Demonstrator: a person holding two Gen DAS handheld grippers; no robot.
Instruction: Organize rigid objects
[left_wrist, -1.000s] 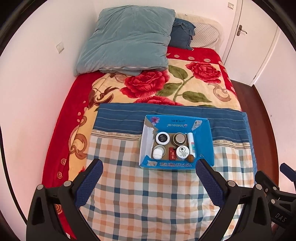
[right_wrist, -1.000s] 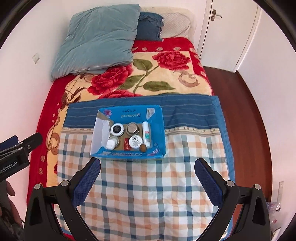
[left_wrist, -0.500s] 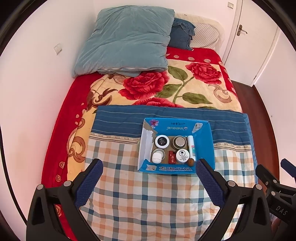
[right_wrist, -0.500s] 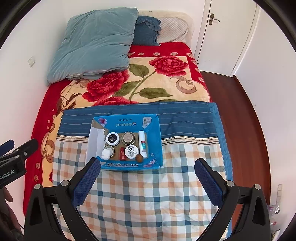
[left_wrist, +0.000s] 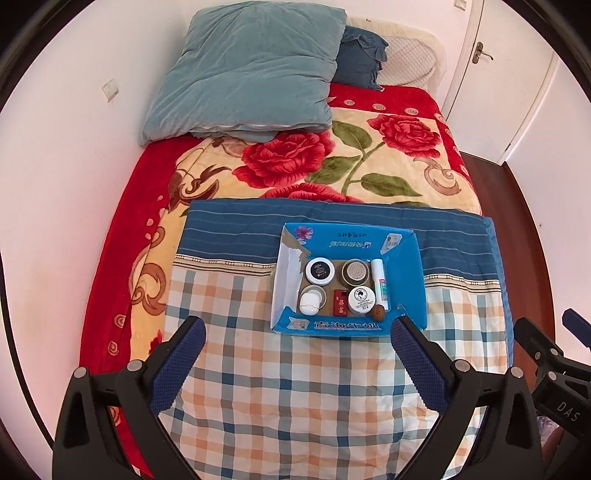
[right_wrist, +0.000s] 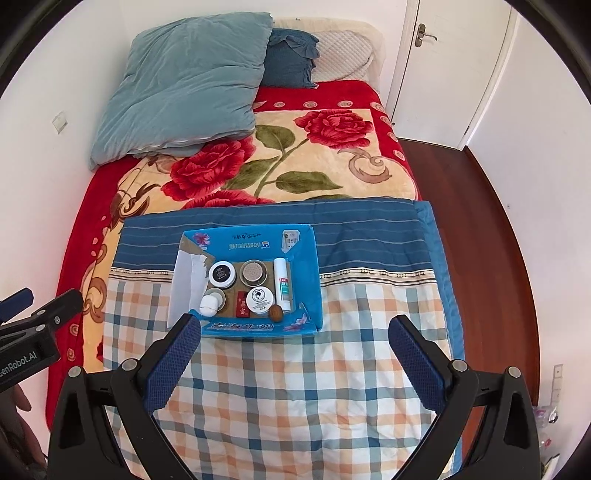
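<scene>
A: Right, left wrist view. Left gripper (left_wrist: 293, 334) hangs high over the bed, jaws wide apart, nothing in them. Box (left_wrist: 402, 288) sits on the plaid quilt (left_wrist: 295, 398), dead ahead at 12 o'clock.

B: Contents?

A: All small items are inside the box, in rows. Black-lid jar (left_wrist: 320, 270) at 10 o'clock, tan-lid jar (left_wrist: 355, 271) next to it, tube (left_wrist: 381, 283) along the 3 o'clock side. Front row: white jar (left_wrist: 309, 302), red pack (left_wrist: 340, 302), white tin (left_wrist: 361, 298), walnut (left_wrist: 379, 315). Nothing loose on the quilt.

B: Right wrist view?

A: Same layout. Right gripper (right_wrist: 293, 332) also spread wide and empty. Box (right_wrist: 304, 280) at 11 o'clock from it. Left gripper's body shows at 9 o'clock.

B: Stage?

A: Fits either items already sorted into the box, or packed there awaiting removal. Can't settle it.

B: If either claw goes in?

A: Items are packed tight, several touching. Come down vertical, one item at a time, jaws narrowed beforehand. Box walls and the torn flap (right_wrist: 190, 275) at 9 o'clock limit side entry. Soft quilt underneath, so the box may tip if pressed.

B: Surroundings?

A: Pillow (right_wrist: 192, 81) and rose blanket (right_wrist: 295, 162) at 12 o'clock, well apart. Door (right_wrist: 443, 62) at 1 o'clock. No obstruction.
</scene>
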